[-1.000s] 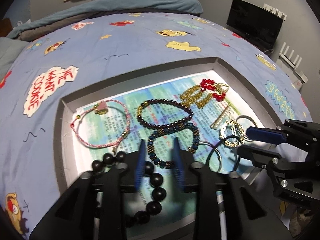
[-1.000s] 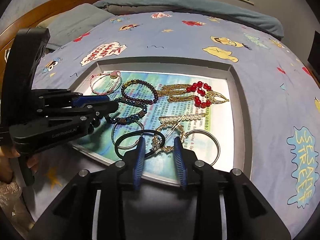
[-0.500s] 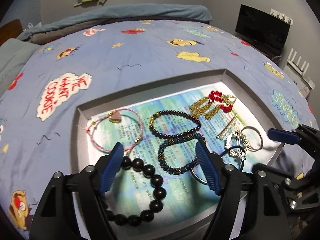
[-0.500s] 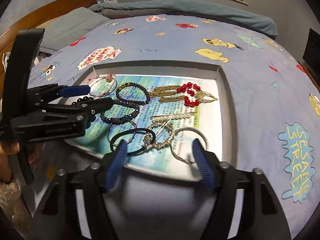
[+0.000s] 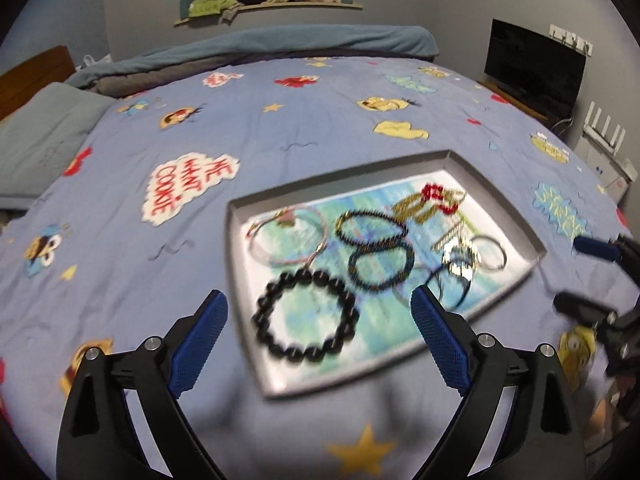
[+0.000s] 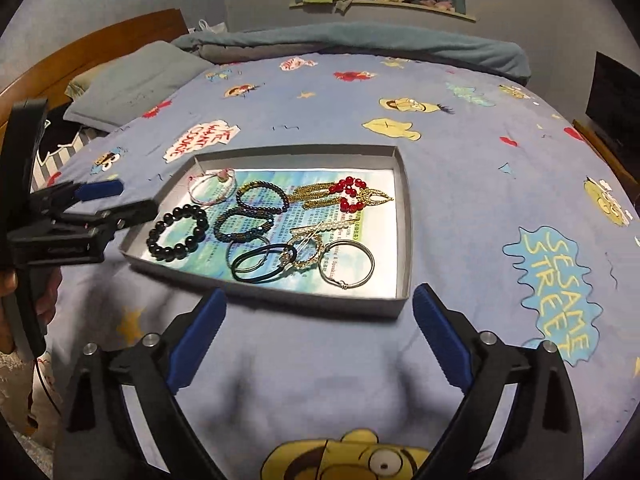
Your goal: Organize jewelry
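Here both grippers tilt down toward the bed, above its near edge. Left gripper has just been opening; fingers spread wide, nothing between the pads, and the black bead bracelet lies flat in the tray beyond them. Right gripper has also just been opening; fingers wide apart and empty, short of the tray's near wall. All jewelry sits in the tray on the blue bedspread. A hand grips the left gripper's handle at the left edge.
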Demonstrator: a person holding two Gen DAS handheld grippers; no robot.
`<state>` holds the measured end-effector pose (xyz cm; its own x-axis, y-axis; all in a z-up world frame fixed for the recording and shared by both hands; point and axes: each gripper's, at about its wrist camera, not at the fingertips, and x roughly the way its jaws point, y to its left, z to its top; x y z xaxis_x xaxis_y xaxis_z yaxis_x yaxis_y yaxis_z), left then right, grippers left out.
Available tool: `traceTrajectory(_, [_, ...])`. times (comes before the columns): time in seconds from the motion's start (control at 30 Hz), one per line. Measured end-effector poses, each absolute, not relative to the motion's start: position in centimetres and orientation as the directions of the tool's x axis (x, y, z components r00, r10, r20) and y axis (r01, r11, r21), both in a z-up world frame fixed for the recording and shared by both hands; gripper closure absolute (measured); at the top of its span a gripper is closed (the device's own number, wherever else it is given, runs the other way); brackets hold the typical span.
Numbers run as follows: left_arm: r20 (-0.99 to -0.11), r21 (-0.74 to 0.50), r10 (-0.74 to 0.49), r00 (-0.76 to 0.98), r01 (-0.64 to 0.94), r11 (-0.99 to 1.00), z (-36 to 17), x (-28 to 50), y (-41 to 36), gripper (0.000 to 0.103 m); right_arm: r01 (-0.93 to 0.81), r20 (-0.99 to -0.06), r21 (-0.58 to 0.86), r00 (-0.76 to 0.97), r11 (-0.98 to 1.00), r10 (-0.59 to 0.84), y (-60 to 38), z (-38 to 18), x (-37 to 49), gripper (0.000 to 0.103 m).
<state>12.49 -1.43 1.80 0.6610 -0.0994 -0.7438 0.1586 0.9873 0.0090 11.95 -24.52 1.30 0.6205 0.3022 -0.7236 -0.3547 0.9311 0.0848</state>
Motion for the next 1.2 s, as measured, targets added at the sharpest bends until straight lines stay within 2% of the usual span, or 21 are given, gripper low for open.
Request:
traceTrajectory(0.37, [-0.793, 0.116, 0.023, 0.609, 0.114, 0.987, -0.9, 7.1, -2.1, 0.008, -0.326, -0.715, 0.079, 0.640, 0.942, 0.282, -24.5, 0.8, 9.4, 0.006])
traceTrajectory(0.53, [-0.784, 0.053, 0.003, 0.621, 0.062, 0.997, -1.2, 6.8, -1.7, 0.008, -0.284, -0.696, 0.074, 0.672, 0.956, 0.253, -24.4, 0.7, 9.0, 0.006])
traceTrajectory(1.2, [-0.767, 0.057, 0.017, 0.641, 0.041, 0.998, -0.6, 6.8, -2.1, 0.008, -0.273, -0.682, 0.073, 0.688, 0.959, 0.248, -24.1, 1.1, 9.0, 0.006])
